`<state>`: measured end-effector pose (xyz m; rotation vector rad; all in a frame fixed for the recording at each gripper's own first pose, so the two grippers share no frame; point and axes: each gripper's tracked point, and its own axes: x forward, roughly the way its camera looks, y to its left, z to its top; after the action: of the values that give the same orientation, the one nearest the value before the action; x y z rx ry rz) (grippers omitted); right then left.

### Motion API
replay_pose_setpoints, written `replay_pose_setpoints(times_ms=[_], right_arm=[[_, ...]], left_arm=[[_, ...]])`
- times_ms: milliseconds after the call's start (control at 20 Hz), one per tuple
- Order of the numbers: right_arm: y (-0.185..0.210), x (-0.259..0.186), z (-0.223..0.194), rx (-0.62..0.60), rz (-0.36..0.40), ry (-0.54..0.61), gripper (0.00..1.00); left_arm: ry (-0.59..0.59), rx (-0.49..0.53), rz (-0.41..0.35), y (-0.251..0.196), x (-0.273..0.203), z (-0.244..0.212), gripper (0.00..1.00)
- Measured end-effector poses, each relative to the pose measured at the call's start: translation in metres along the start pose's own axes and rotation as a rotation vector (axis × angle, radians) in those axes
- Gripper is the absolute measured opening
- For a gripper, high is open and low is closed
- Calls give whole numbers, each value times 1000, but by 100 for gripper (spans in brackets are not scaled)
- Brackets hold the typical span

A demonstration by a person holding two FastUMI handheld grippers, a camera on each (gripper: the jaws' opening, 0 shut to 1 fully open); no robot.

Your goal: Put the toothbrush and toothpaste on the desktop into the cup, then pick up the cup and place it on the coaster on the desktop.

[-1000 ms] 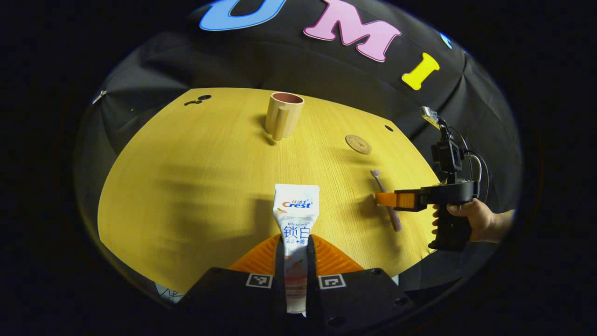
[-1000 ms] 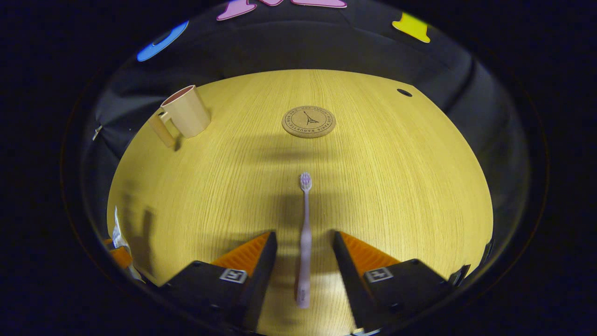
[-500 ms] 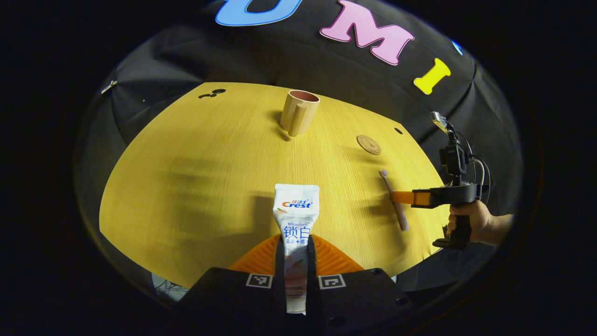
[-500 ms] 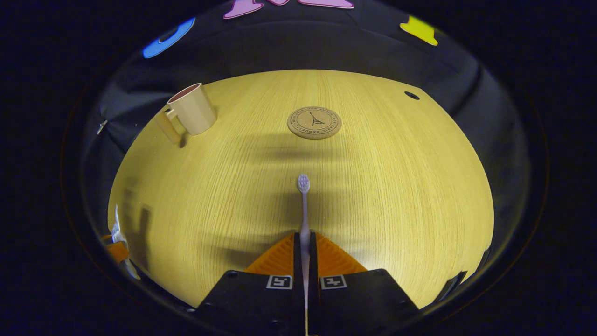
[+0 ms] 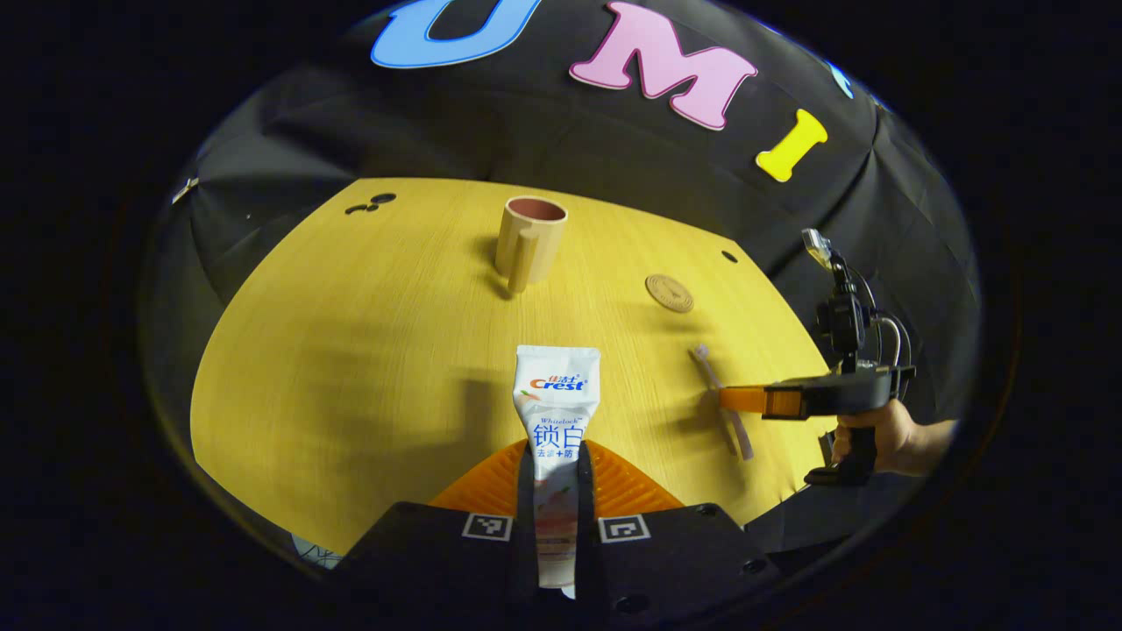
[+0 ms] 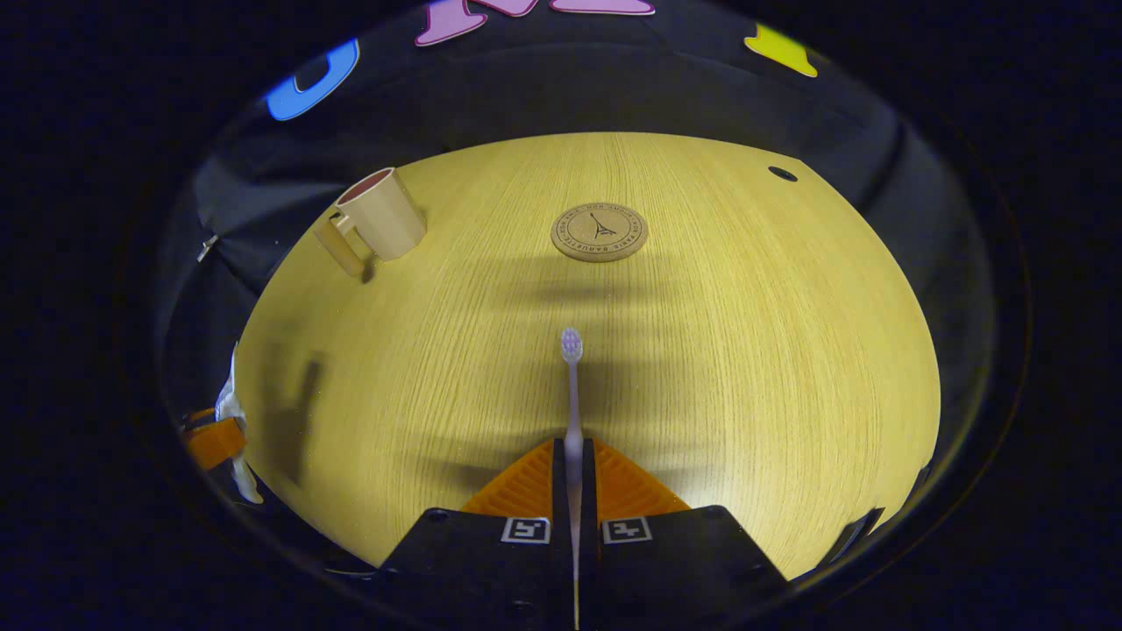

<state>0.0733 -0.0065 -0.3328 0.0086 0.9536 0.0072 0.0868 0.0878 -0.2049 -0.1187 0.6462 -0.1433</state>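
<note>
A white toothpaste tube (image 5: pixel 557 412) sticks forward from my left gripper (image 5: pixel 557 456), which is shut on its lower part, over the near edge of the yellow table (image 5: pixel 368 333). The lilac toothbrush (image 6: pixel 571 386) points head-forward from my right gripper (image 6: pixel 574 451), shut on its handle. The beige cup (image 5: pixel 529 237) stands upright at the far side, handle toward me. The round cork coaster (image 5: pixel 670 293) lies to its right. In the left gripper view, the right gripper (image 5: pixel 745 400) holds the toothbrush (image 5: pixel 720 399) at the table's right side.
A hand (image 5: pixel 877 434) grips the right gripper's handle beyond the table's right edge. In the right gripper view the cup (image 6: pixel 381 219) is far left, the coaster (image 6: pixel 600 233) straight ahead, and the left gripper (image 6: pixel 210 438) at the left edge. Small holes (image 5: pixel 368 203) mark the far corners.
The right gripper's fingers closed on the toothbrush handle a second ago and stay shut. The left gripper still holds the toothpaste; its view has tilted slightly.
</note>
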Motion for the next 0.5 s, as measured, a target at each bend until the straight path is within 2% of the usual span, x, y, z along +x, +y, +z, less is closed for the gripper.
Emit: replay_pose_setpoints(times_ms=[200,500], right_arm=[[-3,-28,11,34,35,-66,7],[-12,-70,24,13,46,-161,7]], left_arm=[[-105,-10,-44,-9,-1,50,21],[-294,-54,-110,-16,4,145,22]])
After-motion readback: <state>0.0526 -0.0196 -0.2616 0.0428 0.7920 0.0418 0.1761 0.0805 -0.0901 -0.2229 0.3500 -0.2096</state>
